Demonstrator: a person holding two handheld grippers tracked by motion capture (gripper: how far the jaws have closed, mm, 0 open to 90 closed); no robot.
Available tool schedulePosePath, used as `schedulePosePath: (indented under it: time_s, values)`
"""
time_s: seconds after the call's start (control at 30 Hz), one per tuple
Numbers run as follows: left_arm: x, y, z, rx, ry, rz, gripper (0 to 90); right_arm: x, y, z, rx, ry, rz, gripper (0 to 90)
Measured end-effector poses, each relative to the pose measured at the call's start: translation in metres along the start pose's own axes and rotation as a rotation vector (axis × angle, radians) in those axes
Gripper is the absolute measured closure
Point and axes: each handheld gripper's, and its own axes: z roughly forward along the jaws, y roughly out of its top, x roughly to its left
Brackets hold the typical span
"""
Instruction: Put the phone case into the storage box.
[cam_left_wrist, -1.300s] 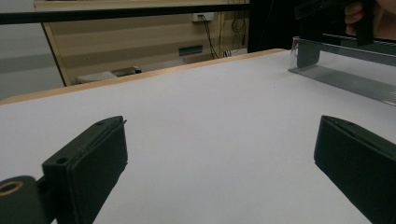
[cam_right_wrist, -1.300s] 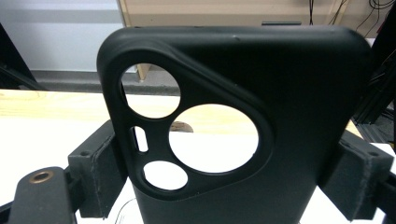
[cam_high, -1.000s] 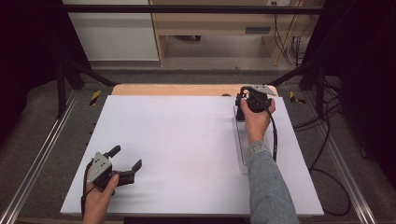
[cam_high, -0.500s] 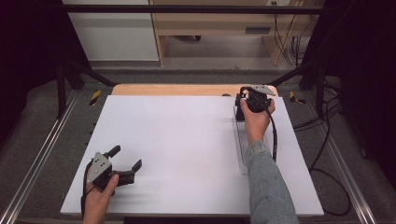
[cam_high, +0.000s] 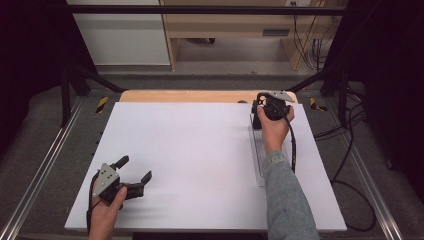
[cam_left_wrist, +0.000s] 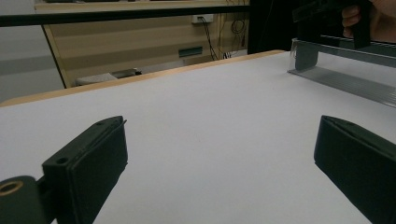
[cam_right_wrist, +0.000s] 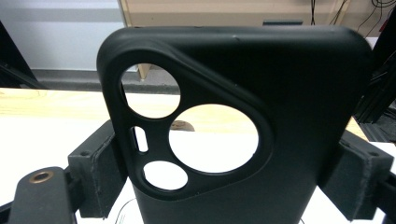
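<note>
**A:** Where do you stand right now?

**B:** Your right gripper (cam_high: 265, 111), in the upper right of the high view, is pinching a black phone case (cam_right_wrist: 243, 121). In the right gripper view the case stands upright in the middle of the frame, camera cut-outs at centre left, with a jaw pressed against each side edge. So the pickup looks done.

**A:** And what's left?

**B:** Most likely the placing. Under your right hand lies a clear tray (cam_high: 258, 160), running down the right side of the white table (cam_high: 200, 150); in the left gripper view its rail (cam_left_wrist: 345, 70) sits at the upper right. Whether the case is headed into it or has come out of it, I can't tell.

**A:** My other hand?

**B:** Your left gripper (cam_high: 134, 170) rests at the lower left of the high view, jaws spread wide with nothing but bare table between them. It has no part in the work yet.
</note>
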Motion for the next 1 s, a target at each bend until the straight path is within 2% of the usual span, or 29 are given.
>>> schedulePosePath:
  time_s: [1.0]
  values:
    - [-0.0002,0.0002,0.0003,-0.003,-0.003,-0.002,2.9,0.0027,-0.0003,0.0033,-0.005,-0.008,-0.011,13.8]
